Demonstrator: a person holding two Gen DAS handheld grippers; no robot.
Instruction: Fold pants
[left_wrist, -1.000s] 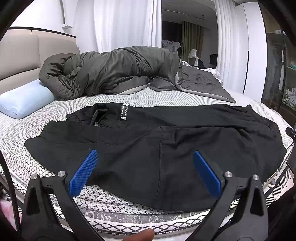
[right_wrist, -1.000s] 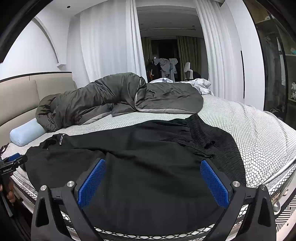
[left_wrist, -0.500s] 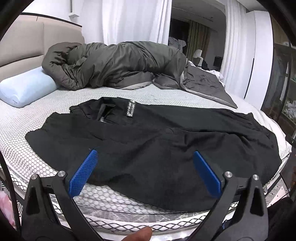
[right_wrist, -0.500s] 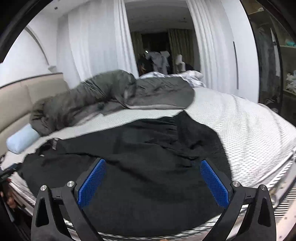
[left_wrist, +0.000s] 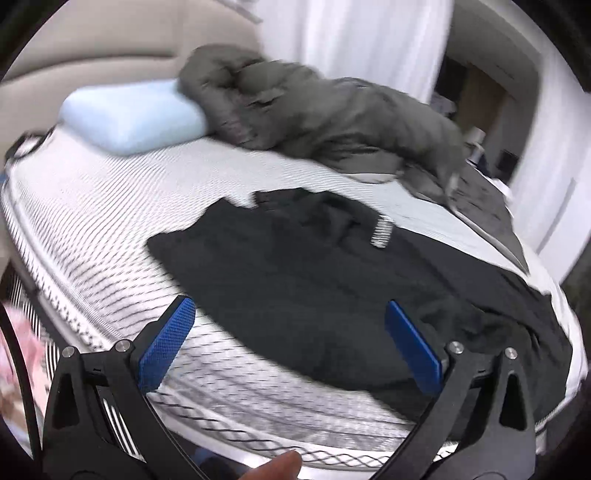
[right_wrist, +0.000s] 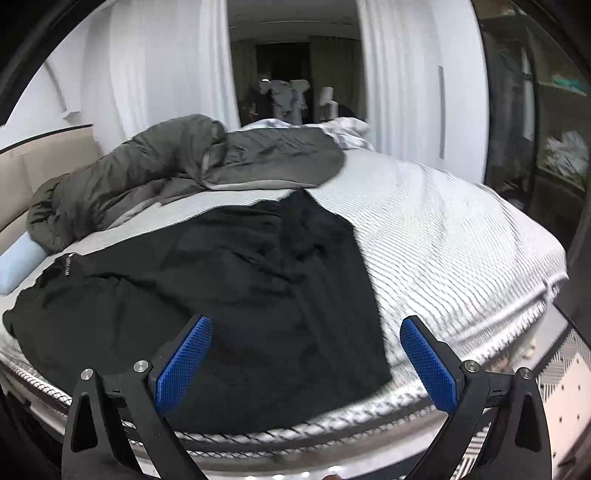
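Both spread wide and empty, left hand-held gripper (left_wrist: 290, 341) and right hand-held gripper (right_wrist: 306, 360), black pants (right_wrist: 236, 295) ahead on the bed (right_wrist: 454, 236).

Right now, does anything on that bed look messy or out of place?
Yes. The black pants lie rumpled rather than flat, with creases bunched through the middle, and one edge hangs over the side of the mattress. Behind them a dark grey duvet is heaped up unmade beside a pale blue pillow. Nothing looks spilled or damaged.
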